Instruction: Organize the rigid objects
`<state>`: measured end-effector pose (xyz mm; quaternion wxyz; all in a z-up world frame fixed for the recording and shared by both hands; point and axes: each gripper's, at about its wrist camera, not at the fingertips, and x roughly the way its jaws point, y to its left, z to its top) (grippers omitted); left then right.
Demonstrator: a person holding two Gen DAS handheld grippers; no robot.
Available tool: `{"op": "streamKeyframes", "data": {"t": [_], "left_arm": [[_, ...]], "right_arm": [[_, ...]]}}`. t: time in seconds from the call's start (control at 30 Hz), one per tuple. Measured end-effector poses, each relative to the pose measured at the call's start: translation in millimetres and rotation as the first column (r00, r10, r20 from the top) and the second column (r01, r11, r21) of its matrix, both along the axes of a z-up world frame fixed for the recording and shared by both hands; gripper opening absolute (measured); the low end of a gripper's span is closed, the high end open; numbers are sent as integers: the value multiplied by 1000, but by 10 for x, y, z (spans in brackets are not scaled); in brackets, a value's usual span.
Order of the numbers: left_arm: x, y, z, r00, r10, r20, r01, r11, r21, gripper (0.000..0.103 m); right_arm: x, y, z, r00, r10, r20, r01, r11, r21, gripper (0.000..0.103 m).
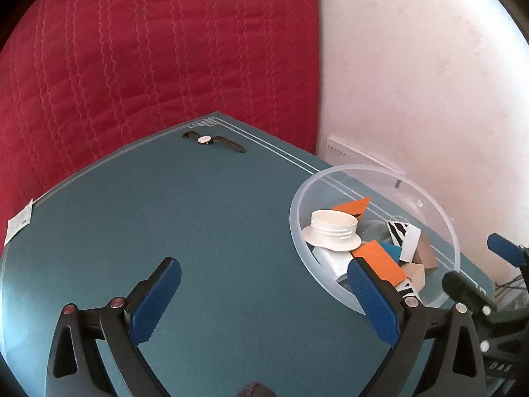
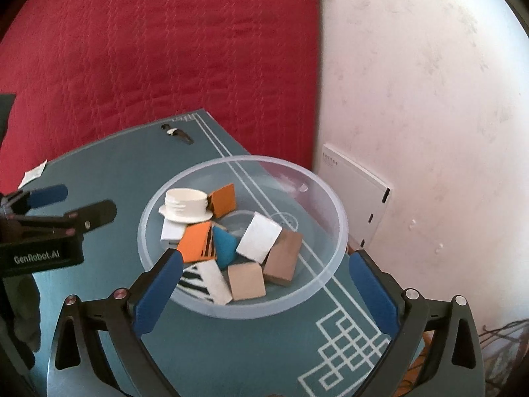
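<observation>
Both your claws gape empty: the left claw [image 1: 264,297] over the table [image 1: 215,231], the right claw [image 2: 264,284] at the bowl [image 2: 330,264]. The left claw's body reads "GenRobot.AI".

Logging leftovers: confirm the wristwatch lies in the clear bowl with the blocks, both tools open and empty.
Wrong on the wristwatch: the left wrist view shows it on the teal mat, outside the clear bowl. Blocks in the bowl, left tool and right tool open and empty.
</observation>
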<state>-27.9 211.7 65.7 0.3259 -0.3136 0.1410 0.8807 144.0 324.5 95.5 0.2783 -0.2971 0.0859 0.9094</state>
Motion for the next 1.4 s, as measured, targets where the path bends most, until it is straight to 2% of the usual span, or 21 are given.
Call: {"op": "streamKeyframes", "data": {"t": [0.43, 0.83, 1.4], "left_arm": [[143, 83, 12, 999, -25, -41, 24, 999, -38, 102], [168, 136, -24, 999, -46, -5, 46, 998, -45, 102], [210, 129, -31, 999, -52, -2, 52, 997, -55, 102]], "right_arm": [[19, -194, 9, 999, 3, 40, -4, 999, 41, 101], [40, -213, -67, 997, 7, 77, -10, 999, 37, 101], [20, -269, -107, 996, 26, 87, -29, 999, 27, 101]]}}
